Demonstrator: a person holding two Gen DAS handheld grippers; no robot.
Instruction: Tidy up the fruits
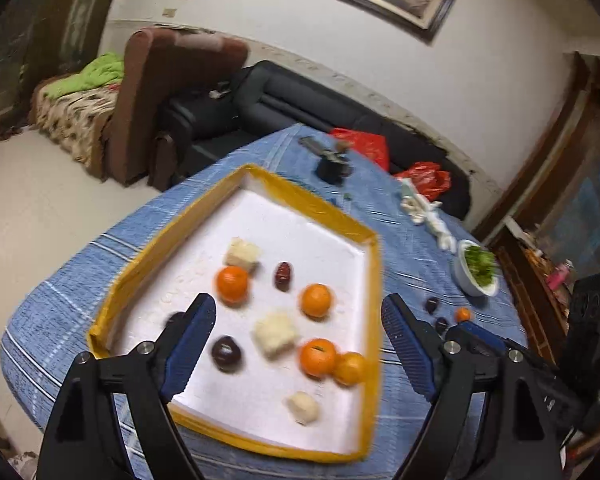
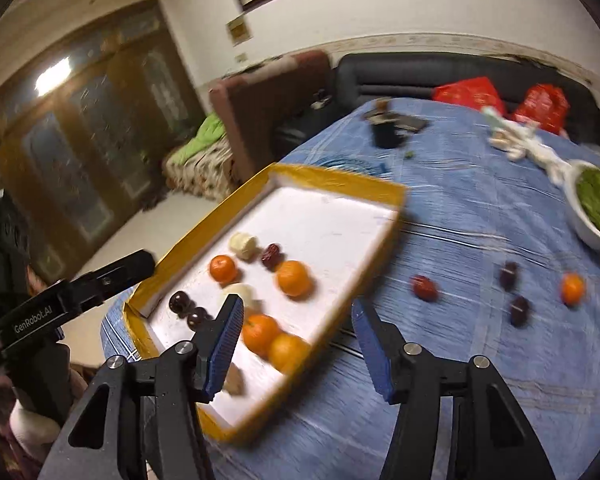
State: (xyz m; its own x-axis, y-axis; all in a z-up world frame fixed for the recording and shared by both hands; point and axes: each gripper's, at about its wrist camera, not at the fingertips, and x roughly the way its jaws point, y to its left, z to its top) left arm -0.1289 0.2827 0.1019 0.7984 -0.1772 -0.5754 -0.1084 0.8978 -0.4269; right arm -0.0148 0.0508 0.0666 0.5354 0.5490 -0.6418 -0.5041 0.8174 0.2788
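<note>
A: Left gripper point(image 1: 298, 322) hangs over the tray point(image 1: 374, 280), jaws spread wide, nothing between them. In its view four oranges point(image 1: 317, 300), three pale chunks point(image 1: 276, 334) and a red date point(image 1: 283, 276) lie on the white floor, with a dark fruit point(image 1: 227, 353) near its left finger.

B: Right gripper point(image 2: 298, 322) is wide open and empty too, straddling the tray's near yellow wall. Its view shows loose fruit on the blue cloth point(image 2: 460, 216): a red date point(image 2: 424, 287), two dark fruits point(image 2: 519, 309) and a small orange point(image 2: 572, 288), well apart from the tray.

A: Mine catches only that orange point(image 1: 463, 314) and two dark ones beside it; the loose date is not visible.

B: The bowl point(image 2: 580, 216) of greens sits beyond them. Mine also shows two dark fruits point(image 2: 179, 302) in the tray's corner.
</note>
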